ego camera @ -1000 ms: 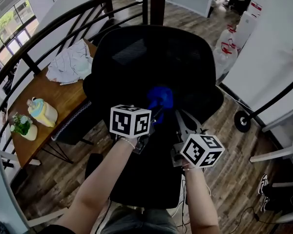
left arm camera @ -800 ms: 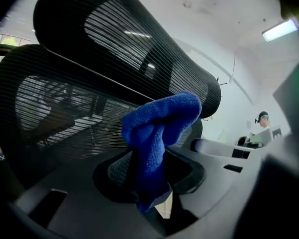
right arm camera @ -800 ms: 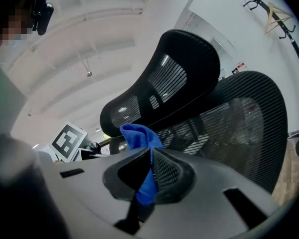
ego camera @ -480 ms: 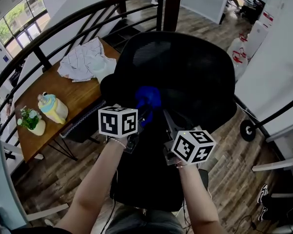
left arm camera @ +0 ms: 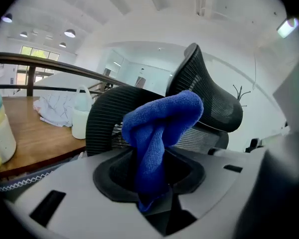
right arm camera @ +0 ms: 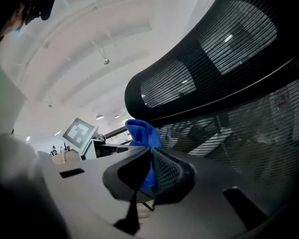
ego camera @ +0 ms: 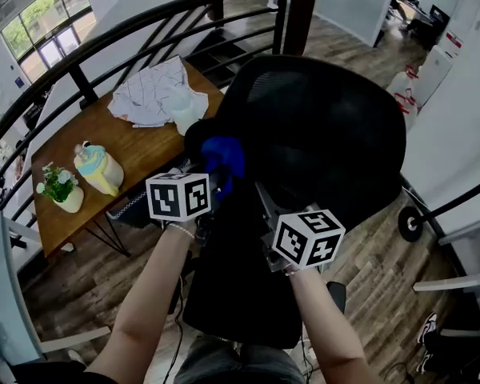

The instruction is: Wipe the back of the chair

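Left gripper (left arm camera: 152,176) clenched on blue cloth (left arm camera: 164,118) at left edge of chair back (ego camera: 328,126), right gripper (right arm camera: 148,171) nearer right, jaws together on nothing

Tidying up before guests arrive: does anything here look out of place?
Only the crumpled garment, heaped on the table beside a bottle; it looks dumped, not folded. The chair looks undamaged.

Wood-plank floor (ego camera: 384,234). Wooden desk (ego camera: 136,154) at left, below curved black railing (ego camera: 82,88). Daylit windows (ego camera: 48,14) at far left.
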### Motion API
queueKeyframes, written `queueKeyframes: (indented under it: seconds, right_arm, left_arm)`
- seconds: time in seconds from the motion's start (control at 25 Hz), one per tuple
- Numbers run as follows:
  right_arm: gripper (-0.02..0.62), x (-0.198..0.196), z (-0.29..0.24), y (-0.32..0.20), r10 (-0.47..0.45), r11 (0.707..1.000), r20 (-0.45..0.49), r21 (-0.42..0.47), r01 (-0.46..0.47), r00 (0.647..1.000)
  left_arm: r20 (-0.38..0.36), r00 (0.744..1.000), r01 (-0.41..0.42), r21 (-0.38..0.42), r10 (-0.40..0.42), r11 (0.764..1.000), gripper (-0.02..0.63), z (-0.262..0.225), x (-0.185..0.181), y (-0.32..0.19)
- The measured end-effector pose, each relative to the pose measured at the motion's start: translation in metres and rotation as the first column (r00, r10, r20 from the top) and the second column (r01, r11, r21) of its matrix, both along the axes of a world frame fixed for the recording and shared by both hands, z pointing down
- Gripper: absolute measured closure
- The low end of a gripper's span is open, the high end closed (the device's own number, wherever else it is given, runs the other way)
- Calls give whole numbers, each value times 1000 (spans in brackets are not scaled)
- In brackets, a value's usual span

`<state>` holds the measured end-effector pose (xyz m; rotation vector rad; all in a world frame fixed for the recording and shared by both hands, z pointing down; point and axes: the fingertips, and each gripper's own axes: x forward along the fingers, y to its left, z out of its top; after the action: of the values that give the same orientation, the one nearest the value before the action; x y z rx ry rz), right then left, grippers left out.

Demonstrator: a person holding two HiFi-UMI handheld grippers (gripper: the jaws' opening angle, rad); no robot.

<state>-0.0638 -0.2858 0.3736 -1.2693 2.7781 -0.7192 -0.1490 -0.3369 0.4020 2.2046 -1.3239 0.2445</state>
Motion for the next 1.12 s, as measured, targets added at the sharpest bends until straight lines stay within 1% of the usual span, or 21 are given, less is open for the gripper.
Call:
queueKeyframes:
  seconds: [0.2, 0.28, 0.36, 0.48, 0.56, 0.64, 0.8, 0.92, 1.0, 1.12]
  right_arm:
    - [563, -11, 2, 4, -18, 1000, -2, -3, 18, 1000]
    - [563, -9, 3, 7, -11, 1000, -4, -7, 11, 1000]
    - [563, -3, 4, 10, 6, 1000, 1, -12, -6, 1000]
    - [563, 15, 12, 15, 45, 998, 9, -35, -45, 999]
    - [563, 31, 19, 18, 77, 996, 9, -49, -77, 997]
    - [563, 48, 25, 24, 108, 993, 6, -59, -107, 994]
    - [563, 82, 36, 40, 155, 984, 24, -91, -152, 988]
    - [563, 115, 40, 53, 216, 972, 21, -98, -213, 976]
    - [563, 139, 42, 61, 270, 959, 28, -101, -266, 963]
    - [563, 174, 47, 73, 342, 935, 35, -106, -337, 939]
  left_arm:
    - [-18, 999, 34, 5, -34, 999, 469, -4, -12, 1]
    - [-24, 999, 40, 6, -40, 999, 469, -3, -14, 4]
    - [-28, 999, 29, 6, -29, 1000, 469, -4, -13, 9]
    - [-28, 999, -27, 7, 27, 1000, 469, -3, -2, 22]
    - [-18, 996, -88, 22, 88, 996, 469, -5, 9, 32]
    - [-3, 988, -154, 41, 154, 987, 469, -7, 24, 43]
    - [-7, 967, -256, 43, 256, 966, 469, -2, 69, 61]
    - [-27, 944, -329, 27, 329, 944, 469, 6, 111, 75]
    - [-30, 916, -401, 15, 401, 916, 469, 12, 142, 88]
    - [-24, 863, -506, -13, 505, 863, 469, 28, 187, 109]
